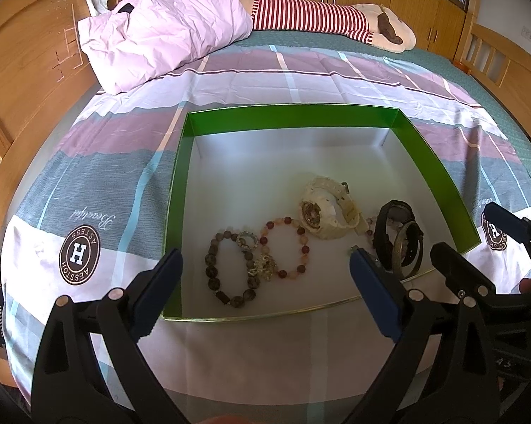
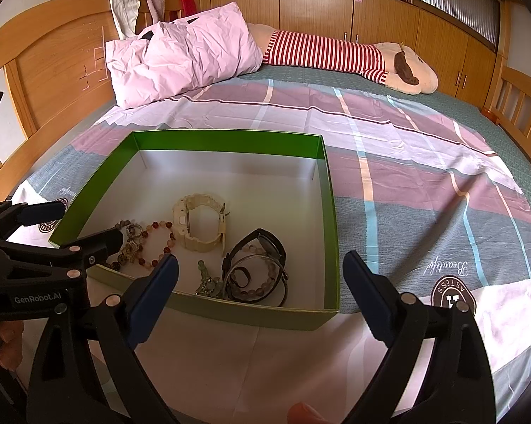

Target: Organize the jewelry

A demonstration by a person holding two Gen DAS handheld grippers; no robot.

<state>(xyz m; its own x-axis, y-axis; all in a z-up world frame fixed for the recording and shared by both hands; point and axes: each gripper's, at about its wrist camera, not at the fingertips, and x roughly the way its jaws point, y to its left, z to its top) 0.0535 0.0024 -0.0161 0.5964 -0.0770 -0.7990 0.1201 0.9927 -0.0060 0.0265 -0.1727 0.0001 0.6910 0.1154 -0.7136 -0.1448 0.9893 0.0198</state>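
Observation:
A green box (image 1: 290,115) (image 2: 330,212) with a white floor lies on the bed. Inside it lie a cream watch (image 1: 327,212) (image 2: 198,221), a black watch (image 1: 394,233) (image 2: 261,247), a dark bead bracelet (image 1: 226,270), a pink bead bracelet (image 1: 286,247) (image 2: 157,243), a small sparkly ring (image 1: 247,240) and a metal bangle (image 2: 265,282). My left gripper (image 1: 265,265) stands open over the box's near edge, nothing between its fingers. My right gripper (image 2: 260,272) is open too, held before the box's near wall, and also shows at the right of the left wrist view (image 1: 477,233).
The box rests on a checked pink, grey and white bedspread (image 1: 88,183) (image 2: 424,183). A pink pillow (image 1: 163,31) (image 2: 184,56) and a striped plush toy (image 1: 329,17) (image 2: 353,56) lie at the far end. Wooden headboard (image 1: 25,53) and cupboards (image 2: 336,3) surround the bed.

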